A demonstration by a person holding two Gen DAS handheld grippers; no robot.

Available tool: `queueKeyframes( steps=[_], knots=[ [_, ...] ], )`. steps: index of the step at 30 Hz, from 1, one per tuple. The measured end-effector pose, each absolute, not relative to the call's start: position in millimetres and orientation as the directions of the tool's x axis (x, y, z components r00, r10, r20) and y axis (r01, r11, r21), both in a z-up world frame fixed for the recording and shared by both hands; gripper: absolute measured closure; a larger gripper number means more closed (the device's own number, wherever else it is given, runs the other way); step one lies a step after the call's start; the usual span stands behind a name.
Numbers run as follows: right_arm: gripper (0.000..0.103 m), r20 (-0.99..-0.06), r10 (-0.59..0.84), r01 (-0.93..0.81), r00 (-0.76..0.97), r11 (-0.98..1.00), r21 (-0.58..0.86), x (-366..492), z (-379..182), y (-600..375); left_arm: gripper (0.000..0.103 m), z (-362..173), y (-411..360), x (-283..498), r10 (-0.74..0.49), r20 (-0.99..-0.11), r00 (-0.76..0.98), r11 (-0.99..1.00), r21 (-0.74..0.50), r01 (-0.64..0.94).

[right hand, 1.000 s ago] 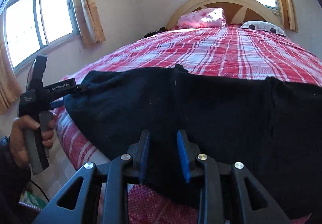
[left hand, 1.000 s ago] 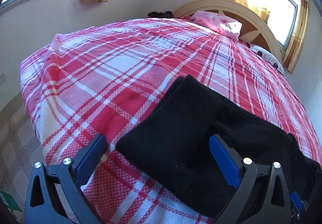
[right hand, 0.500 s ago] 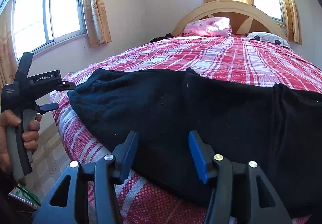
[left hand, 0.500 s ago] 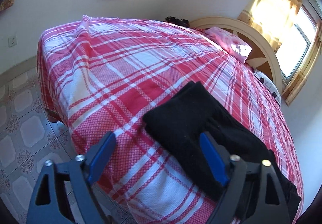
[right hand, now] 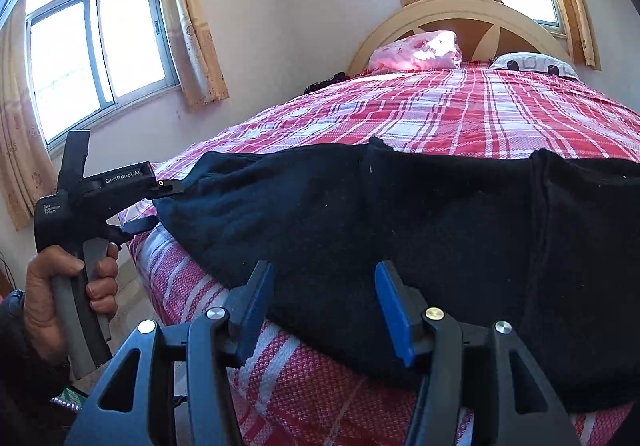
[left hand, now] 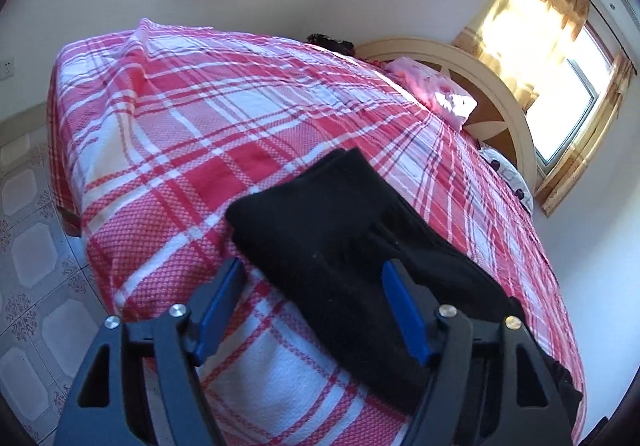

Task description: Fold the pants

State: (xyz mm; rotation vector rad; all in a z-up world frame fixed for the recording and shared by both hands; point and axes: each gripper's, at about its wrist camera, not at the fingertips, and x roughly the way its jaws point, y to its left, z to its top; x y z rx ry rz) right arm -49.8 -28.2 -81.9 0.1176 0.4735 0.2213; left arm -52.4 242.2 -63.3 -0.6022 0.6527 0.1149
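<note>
Black pants [left hand: 320,213] lie folded lengthwise along the near edge of the bed, stretching from left to right in the right wrist view [right hand: 400,205]. My left gripper [left hand: 314,268] is open at their left end. The cloth's end lies between its blue pads, the left pad over bare sheet and the right pad over cloth. In the right wrist view a hand [right hand: 68,286] holds that left gripper [right hand: 164,205] at the pants' end. My right gripper [right hand: 324,274] is open over the pants' near edge, its pads apart and not pressing on the cloth.
The bed carries a red-and-white plaid sheet [left hand: 180,125]. At its head are a curved headboard [right hand: 472,9], a pink pillow [right hand: 416,51] and a white dotted pillow [right hand: 532,63]. Tiled floor [left hand: 28,246] lies beside the bed. Curtained windows are on two walls.
My right jaws have opened off the pants' near edge. My left jaws have narrowed around the pants' end, and the left gripper has rolled, tilting its view.
</note>
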Motion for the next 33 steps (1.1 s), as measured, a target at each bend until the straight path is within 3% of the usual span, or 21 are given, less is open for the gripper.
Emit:
queueKeyframes(
  steps=[4,9,12,17,22,29,33],
  knots=[
    [0.048,-0.438,0.236,-0.182,0.867,0.97,0.163,-49.9,-81.7,-28.2,0.034,-63.5,250.0,-44.8,-0.175,-0.565,0.806,0.736,-0.619,-0.274],
    [0.048,-0.412,0.265,-0.189,0.872,0.958,0.216,-58.1,-73.7,-35.1,0.073,-73.1,258.8,-49.2,-0.188,-0.542,0.819,0.667,-0.683,-0.3],
    [0.048,-0.401,0.262,-0.19,0.878,0.959,0.211,-61.3,-71.4,-35.8,0.08,-74.4,260.4,-50.6,-0.173,-0.551,0.816,0.678,-0.668,-0.307],
    [0.048,-0.406,0.258,-0.181,0.877,0.959,0.218,-64.0,-70.1,-38.4,0.088,-60.5,252.9,-45.7,-0.145,-0.558,0.817,0.731,-0.617,-0.291],
    [0.048,-0.285,0.151,-0.065,0.947,0.955,0.289,-88.1,-45.7,-80.3,0.089,-10.3,214.8,-46.2,-0.15,-0.45,0.88,0.865,-0.491,-0.103],
    [0.048,-0.296,0.0,0.142,0.955,0.877,0.459,-116.7,-47.6,-161.6,0.089,32.2,112.5,-51.7,-0.396,-0.331,0.857,0.891,-0.363,0.272],
    [0.048,-0.271,-0.043,0.186,0.961,0.829,0.528,-140.4,-47.3,-193.2,0.089,35.5,43.8,-73.7,-0.557,-0.317,0.768,0.829,-0.28,0.485]
  ],
)
